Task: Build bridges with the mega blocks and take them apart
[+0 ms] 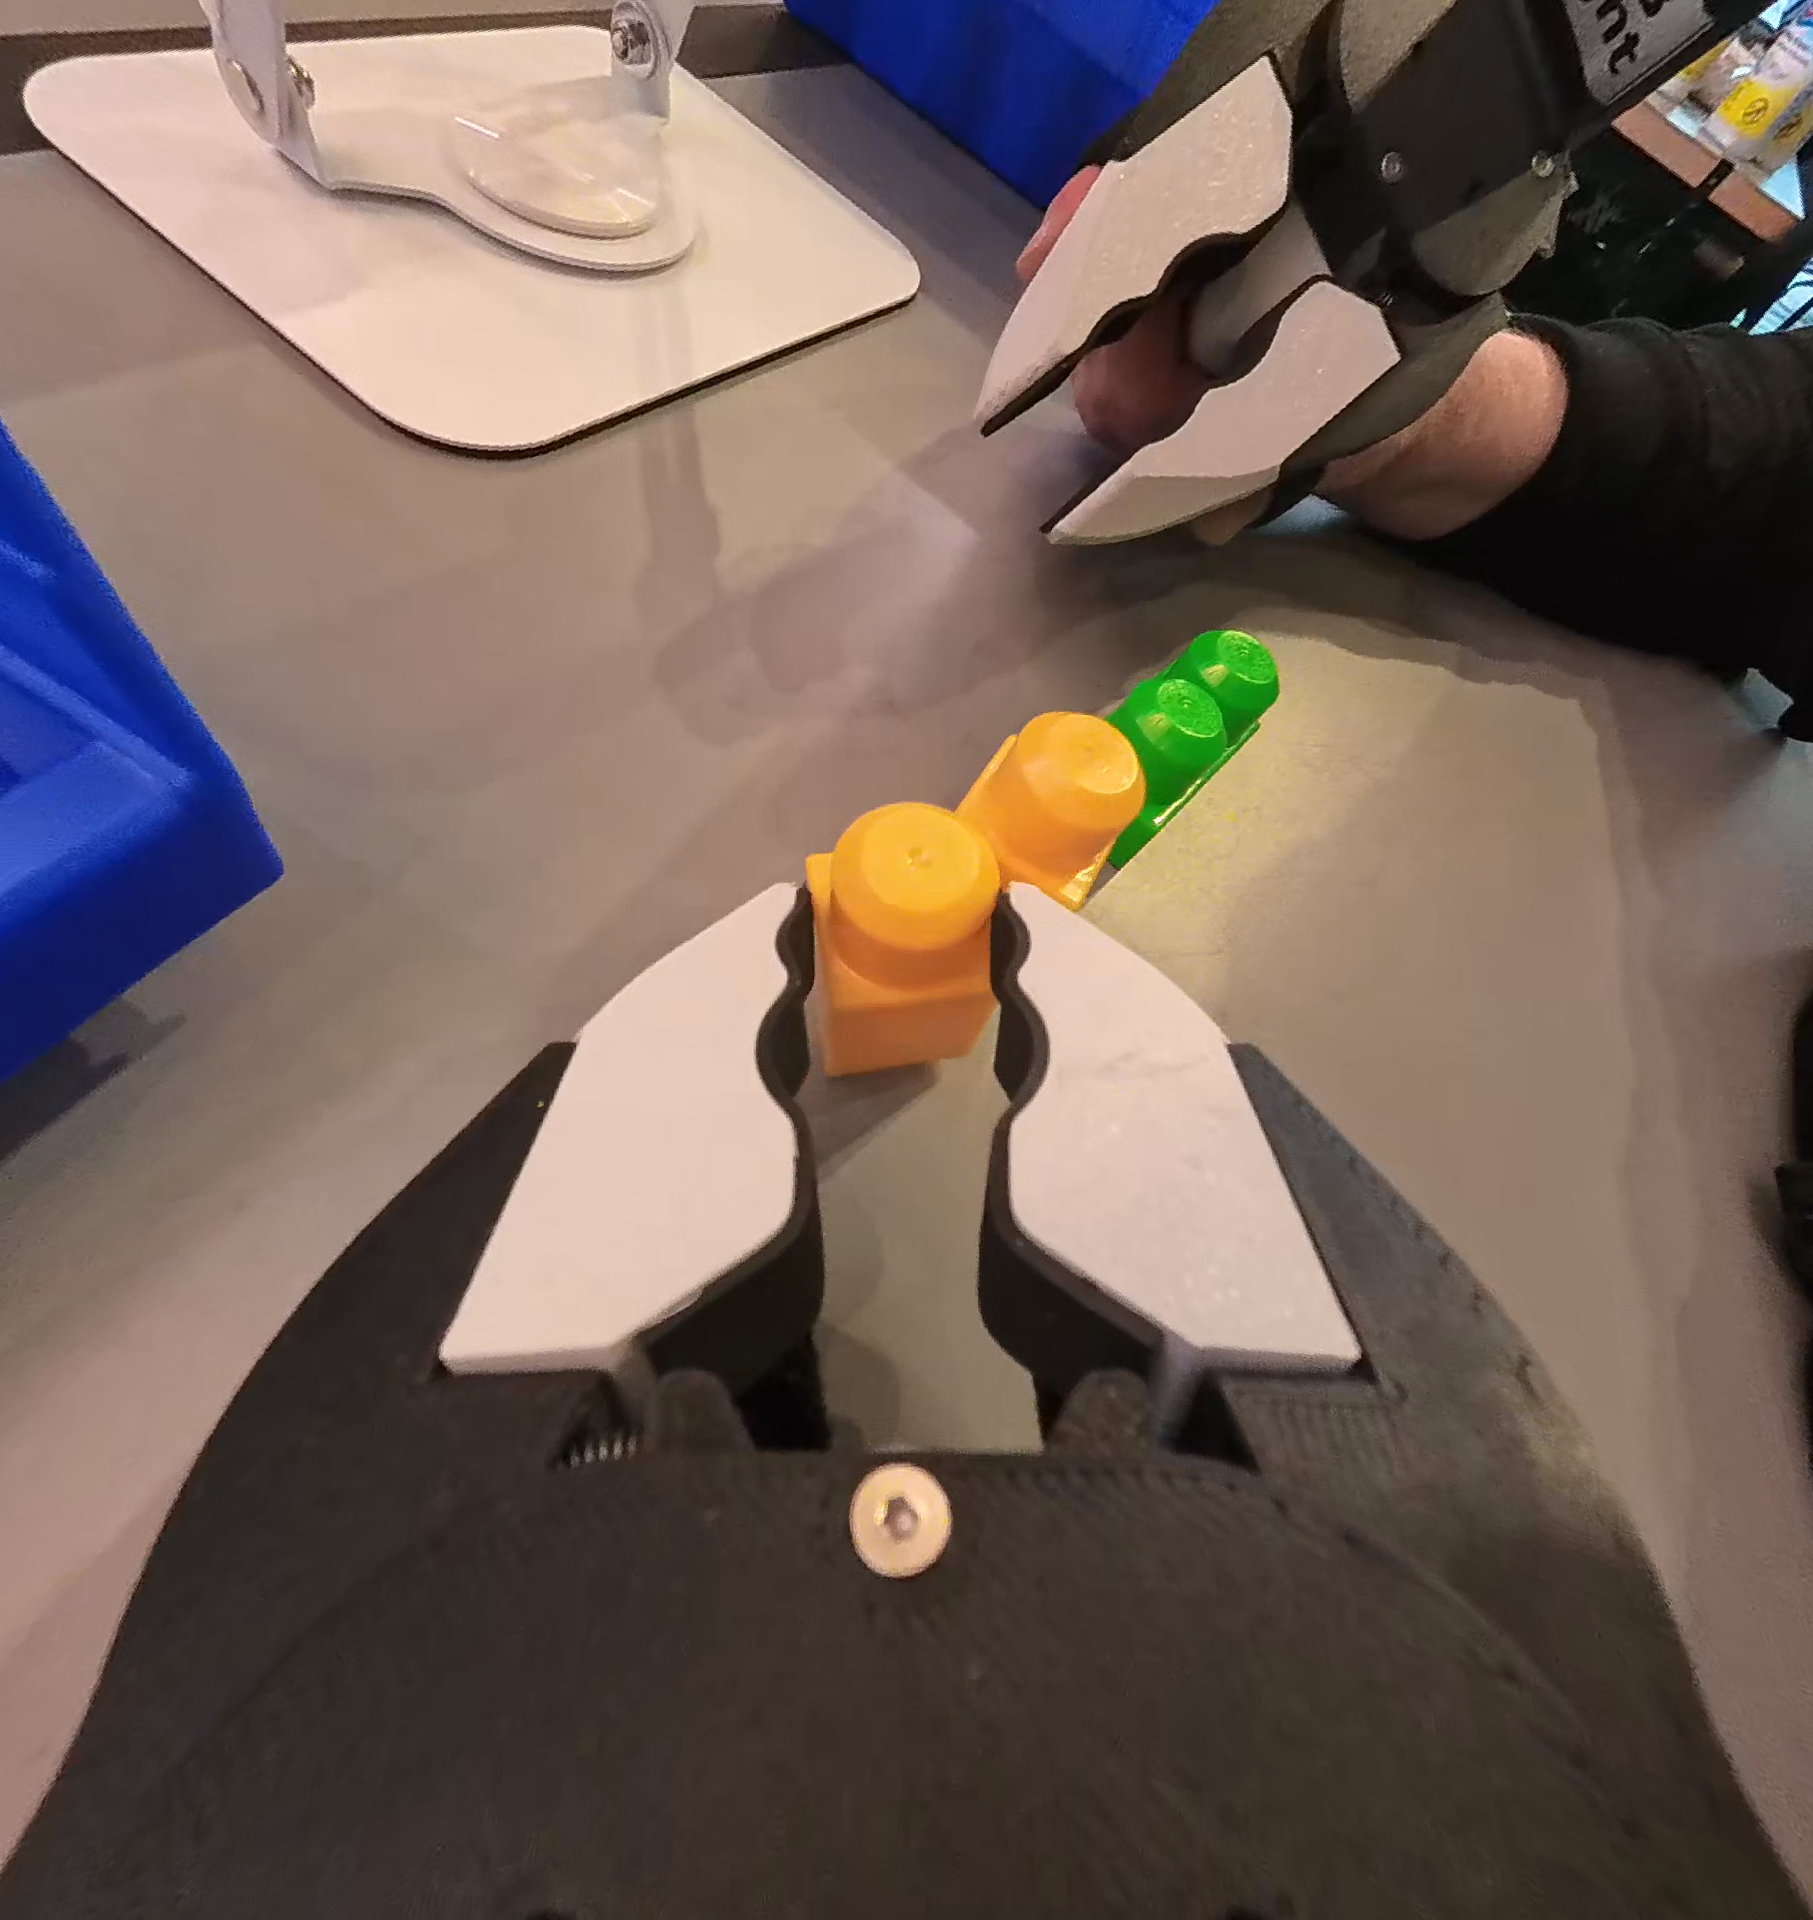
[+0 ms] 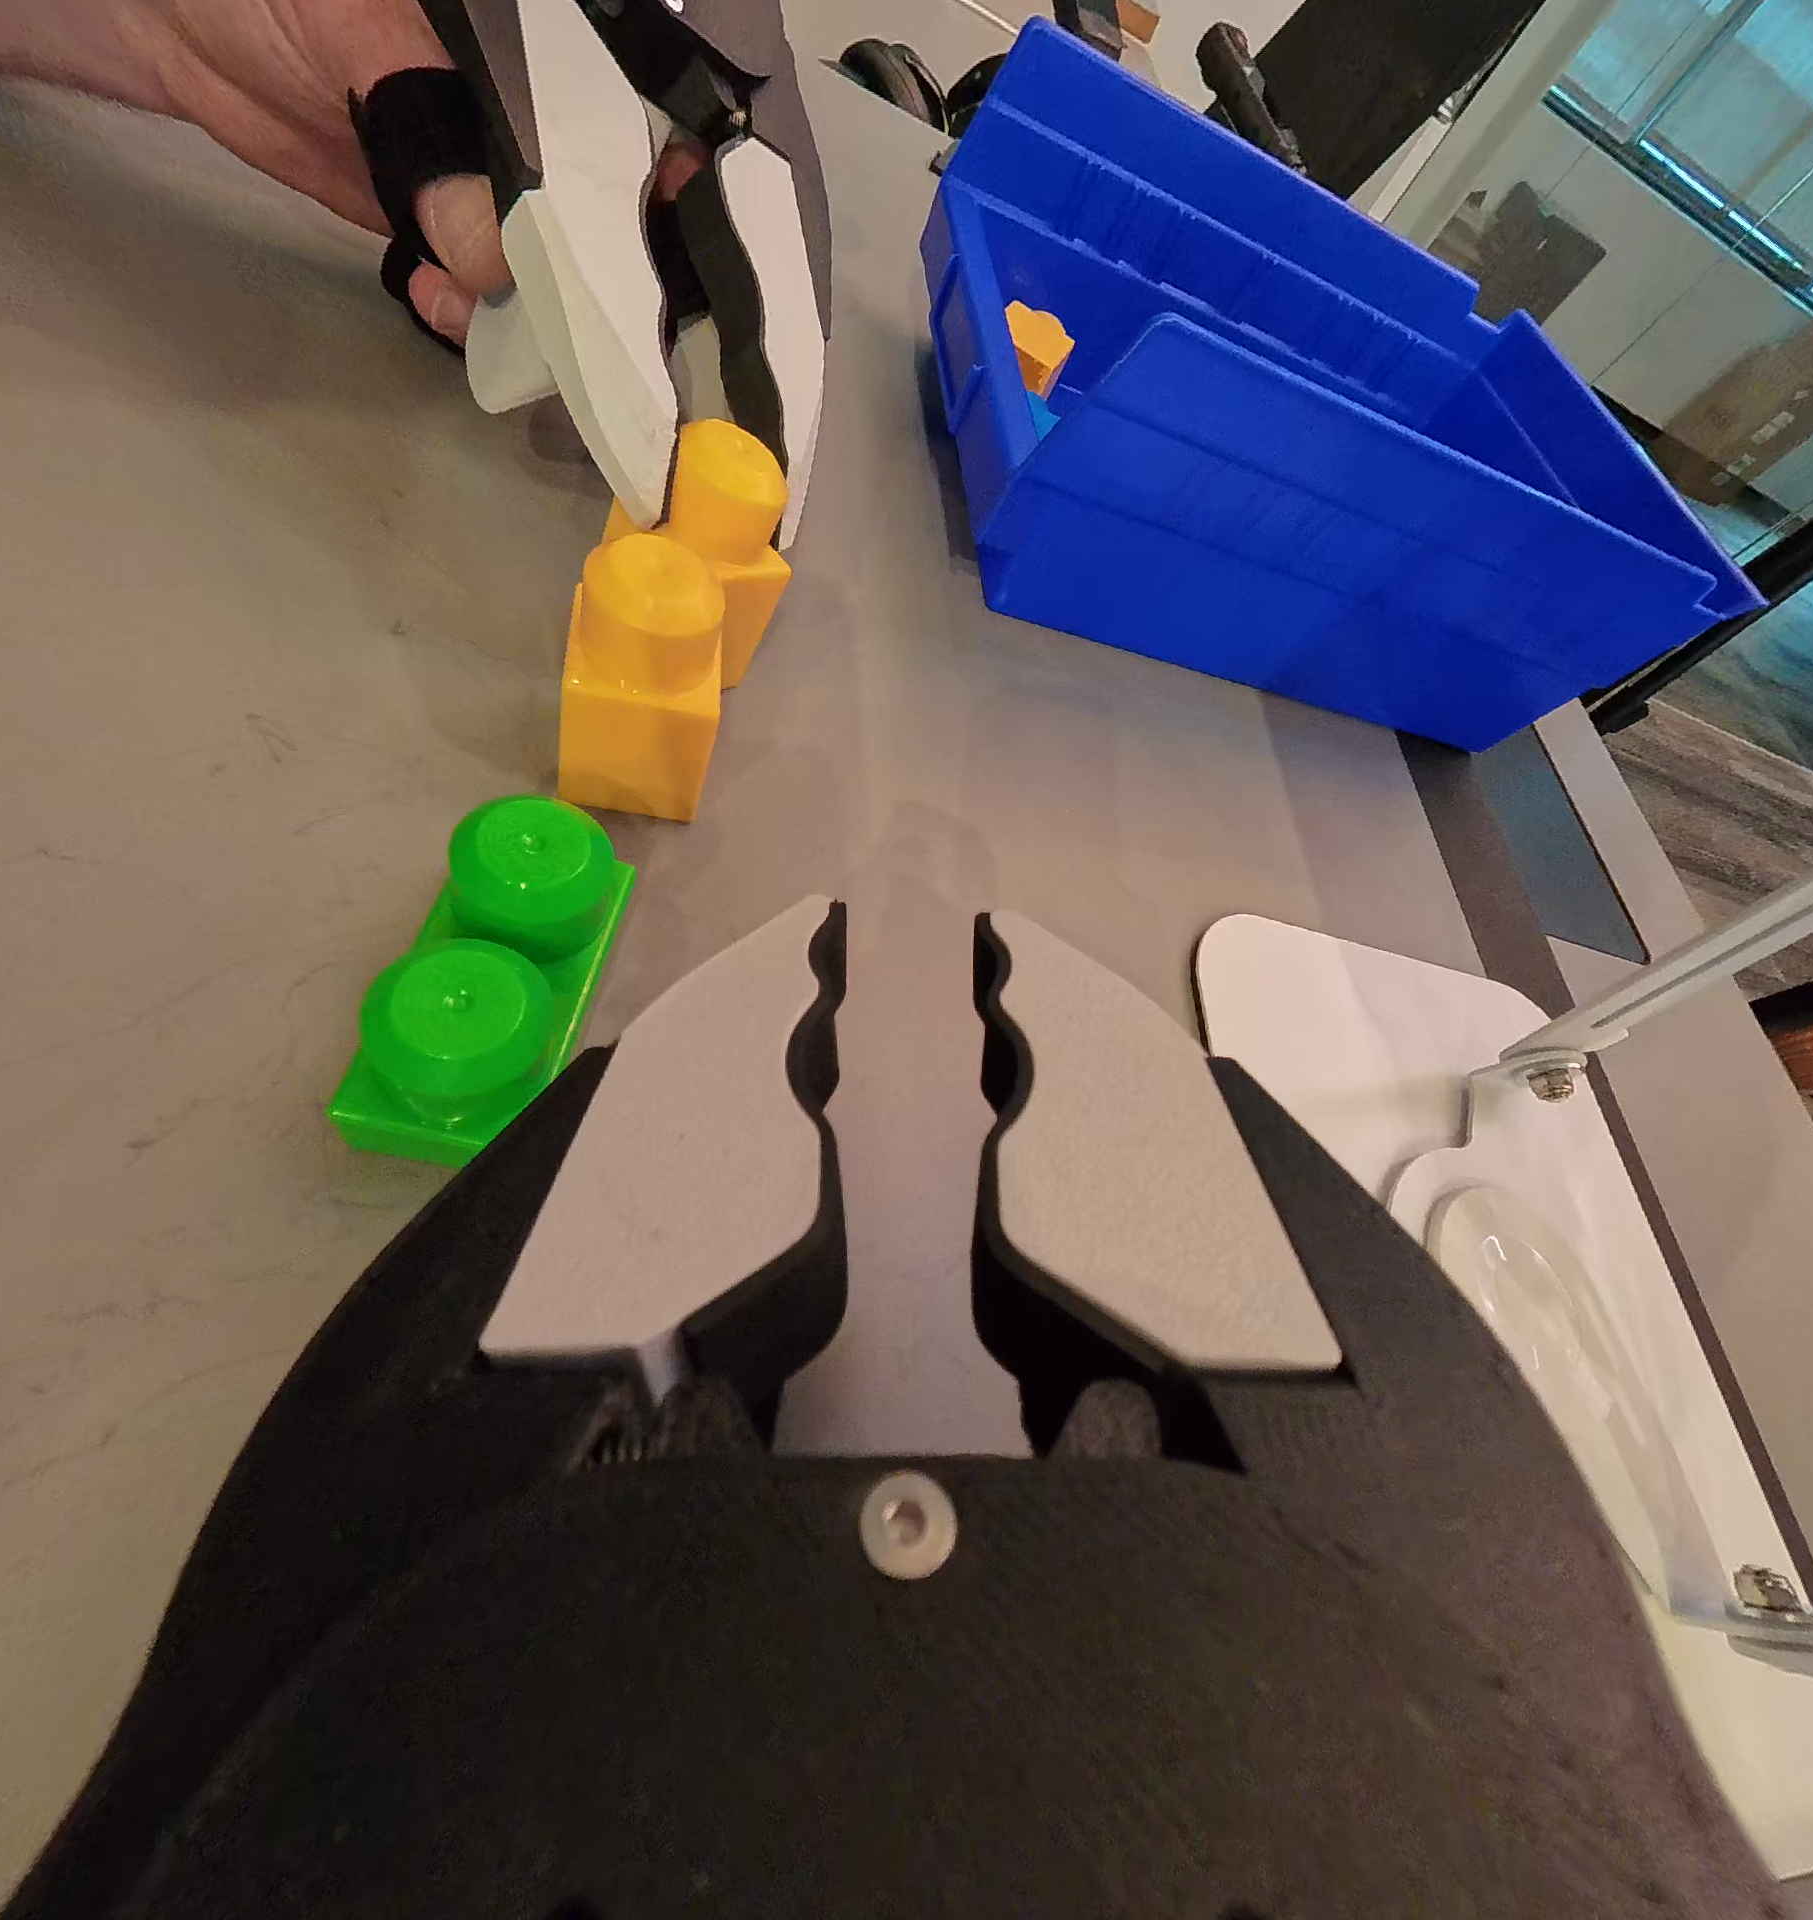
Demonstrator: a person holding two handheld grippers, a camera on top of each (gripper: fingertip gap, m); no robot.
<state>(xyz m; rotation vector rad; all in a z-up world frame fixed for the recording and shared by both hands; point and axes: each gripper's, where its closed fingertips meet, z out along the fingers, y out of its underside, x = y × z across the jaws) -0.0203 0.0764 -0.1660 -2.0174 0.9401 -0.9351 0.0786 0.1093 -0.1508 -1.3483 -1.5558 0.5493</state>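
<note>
My right tongs (image 2: 907, 920) open over grey table (image 2: 154, 623), green block (image 2: 481, 987) at ten o'clock, two yellow blocks (image 2: 642, 686) beyond, blue bin (image 2: 1297, 540) at one o'clock

Two orange blocks (image 2: 640, 686) (image 2: 727, 520), one green block (image 2: 476, 987), blue bin (image 2: 1297, 582) at two o'clock, white base plate (image 1: 445, 260), grey tabletop (image 1: 466, 644).

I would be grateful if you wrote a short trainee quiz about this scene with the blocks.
1. True or false: the green block lies between the right gripper's fingers.
2. How many orange blocks stand on the table?
3. The left gripper's fingers flank: A) the green block, B) an orange block, C) the blue bin.
Key: 1 false, it lies beside them; 2 two; 3 B.
</note>
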